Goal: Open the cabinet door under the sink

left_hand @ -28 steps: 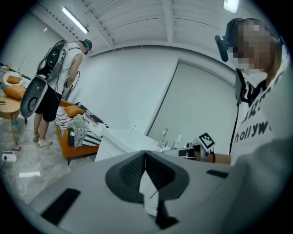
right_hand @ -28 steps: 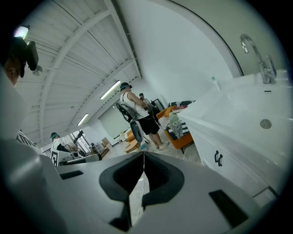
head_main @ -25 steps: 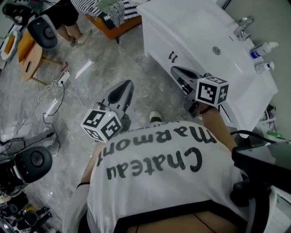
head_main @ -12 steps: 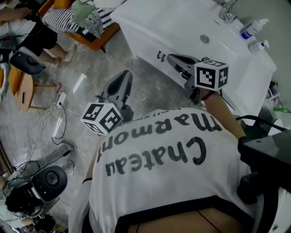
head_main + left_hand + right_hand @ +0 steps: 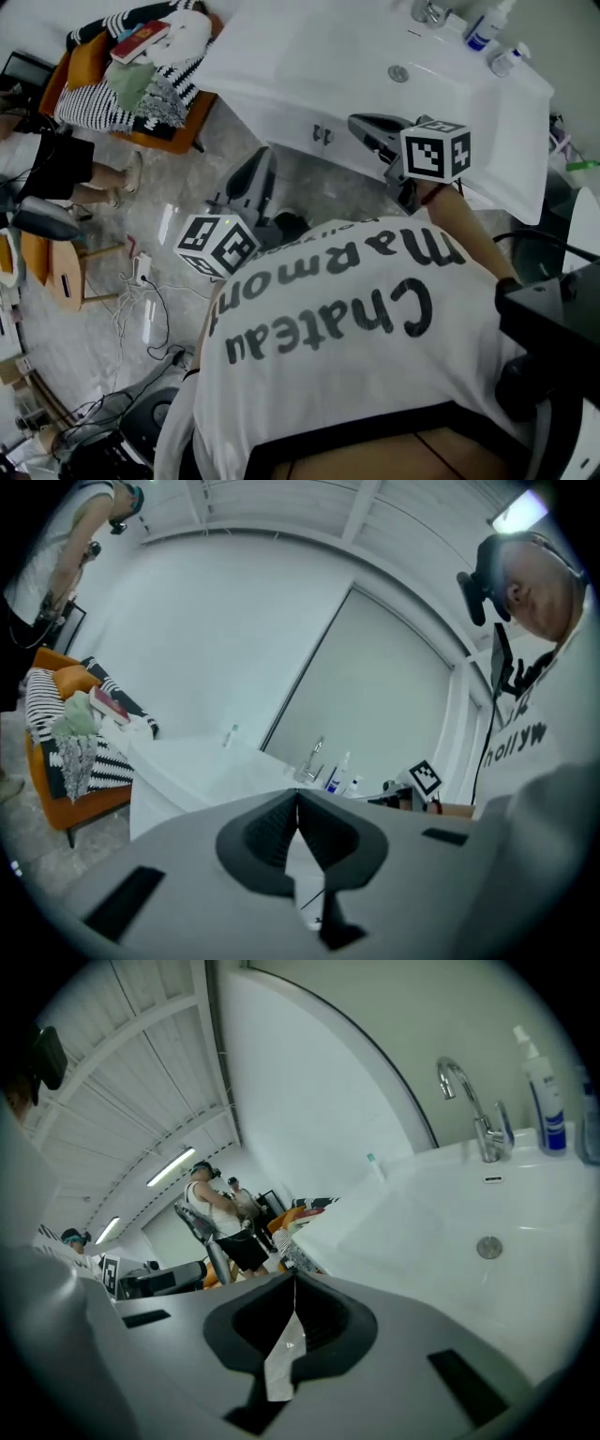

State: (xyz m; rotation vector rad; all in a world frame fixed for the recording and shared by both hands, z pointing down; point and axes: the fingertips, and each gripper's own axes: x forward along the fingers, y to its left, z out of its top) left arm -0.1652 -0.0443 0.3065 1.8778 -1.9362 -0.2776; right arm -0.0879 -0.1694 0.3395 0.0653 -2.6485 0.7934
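Note:
The white sink vanity fills the top of the head view. Its cabinet front faces me, with two small dark handles side by side at the middle. My left gripper hangs over the floor just short of the cabinet front, jaws shut and empty. My right gripper is level with the vanity's front edge, right of the handles, also shut and empty. In the left gripper view the shut jaws point at the vanity. In the right gripper view the shut jaws point over the basin.
A faucet and pump bottles stand at the back of the basin. An orange chair piled with striped clothes stands left of the vanity. Cables and stools lie on the tiled floor. People stand behind.
The head view has swung, so the vanity has slid from upper right towards the top centre. Both grippers have travelled with the body and now face the cabinet front. Both stay shut.

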